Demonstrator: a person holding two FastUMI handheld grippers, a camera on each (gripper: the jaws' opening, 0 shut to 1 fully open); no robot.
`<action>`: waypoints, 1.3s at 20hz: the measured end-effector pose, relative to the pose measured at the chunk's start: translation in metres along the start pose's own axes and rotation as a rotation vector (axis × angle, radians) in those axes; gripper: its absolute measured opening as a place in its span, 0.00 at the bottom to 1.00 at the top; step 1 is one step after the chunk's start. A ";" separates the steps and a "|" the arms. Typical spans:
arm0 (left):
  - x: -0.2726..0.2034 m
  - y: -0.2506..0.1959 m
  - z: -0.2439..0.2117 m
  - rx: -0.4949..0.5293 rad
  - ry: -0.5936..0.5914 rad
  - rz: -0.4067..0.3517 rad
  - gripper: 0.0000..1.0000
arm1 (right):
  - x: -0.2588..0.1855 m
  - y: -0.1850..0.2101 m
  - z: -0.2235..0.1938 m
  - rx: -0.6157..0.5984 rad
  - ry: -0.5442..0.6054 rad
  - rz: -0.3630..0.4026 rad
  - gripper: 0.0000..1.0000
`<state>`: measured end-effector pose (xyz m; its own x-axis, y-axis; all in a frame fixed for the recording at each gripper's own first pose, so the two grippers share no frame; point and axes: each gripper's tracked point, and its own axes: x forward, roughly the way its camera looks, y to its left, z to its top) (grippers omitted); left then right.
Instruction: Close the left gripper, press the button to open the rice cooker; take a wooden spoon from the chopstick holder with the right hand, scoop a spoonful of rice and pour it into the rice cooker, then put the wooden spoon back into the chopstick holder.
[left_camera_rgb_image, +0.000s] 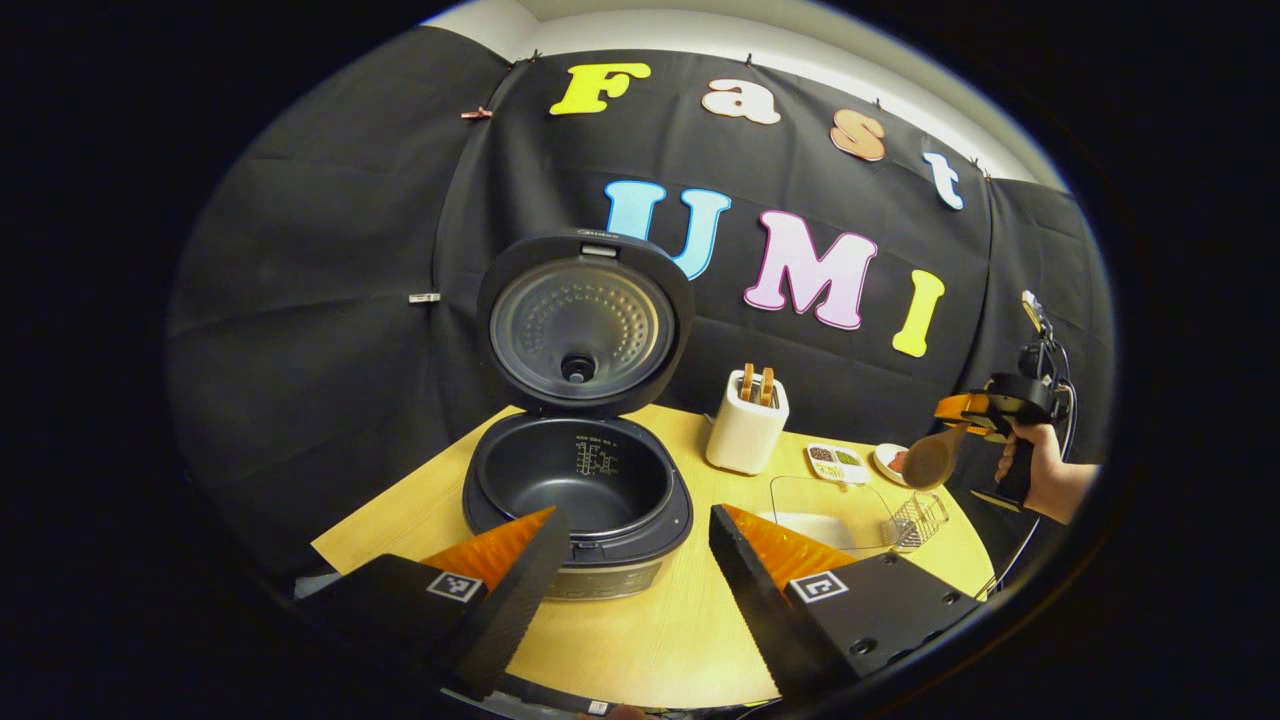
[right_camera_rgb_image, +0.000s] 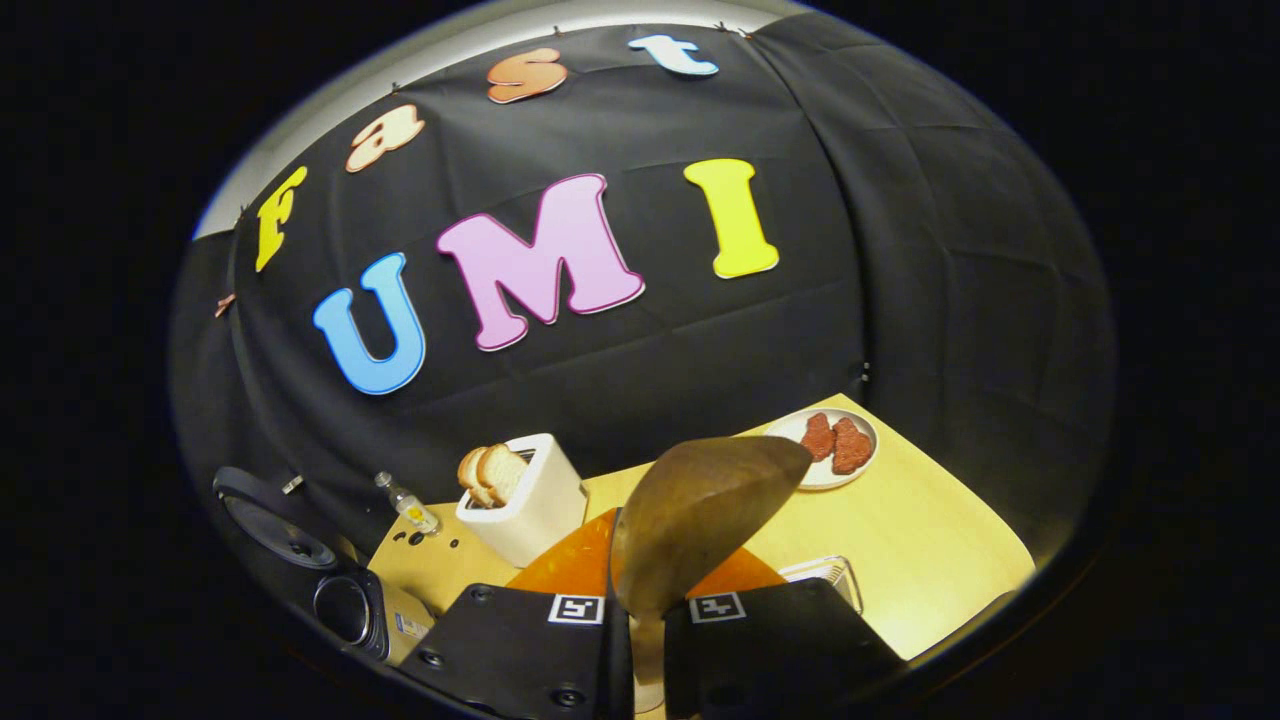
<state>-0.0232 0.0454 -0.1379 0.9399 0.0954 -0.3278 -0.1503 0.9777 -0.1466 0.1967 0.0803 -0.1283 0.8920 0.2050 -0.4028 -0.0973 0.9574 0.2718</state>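
Rice cooker (left_camera_rgb_image: 578, 490) lid up, pot bare, near left gripper (left_camera_rgb_image: 630, 560), fingers spread wide. Wooden spoon (right_camera_rgb_image: 690, 520) clamped in right gripper (right_camera_rgb_image: 645, 610), raised above table (right_camera_rgb_image: 930, 540). Risk: loose clamp lets spoon twist, spills rice short of pot.

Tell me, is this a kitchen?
Probably a pretend kitchen set up in a booth: a rice cooker with its lid open, a toaster holding bread, and a wooden spoon gripped by the right tool.

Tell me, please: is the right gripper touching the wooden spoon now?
Touching. In the right gripper view, the right gripper has both fingers pressed against the handle of the wooden spoon, whose bowl stands up between them, above the table.
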 end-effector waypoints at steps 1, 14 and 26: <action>0.001 0.004 -0.002 -0.001 0.003 0.004 0.95 | 0.004 0.011 -0.007 -0.008 0.010 0.016 0.16; 0.015 0.029 -0.044 -0.012 0.109 0.070 0.96 | 0.058 0.023 -0.122 -0.271 0.091 -0.004 0.16; 0.003 0.048 -0.060 -0.038 0.120 0.100 0.95 | 0.043 0.072 -0.197 -0.174 0.239 0.050 0.17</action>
<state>-0.0462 0.0810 -0.2018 0.8767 0.1672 -0.4511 -0.2553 0.9564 -0.1418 0.1414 0.1981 -0.2980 0.7569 0.2753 -0.5927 -0.2312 0.9611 0.1511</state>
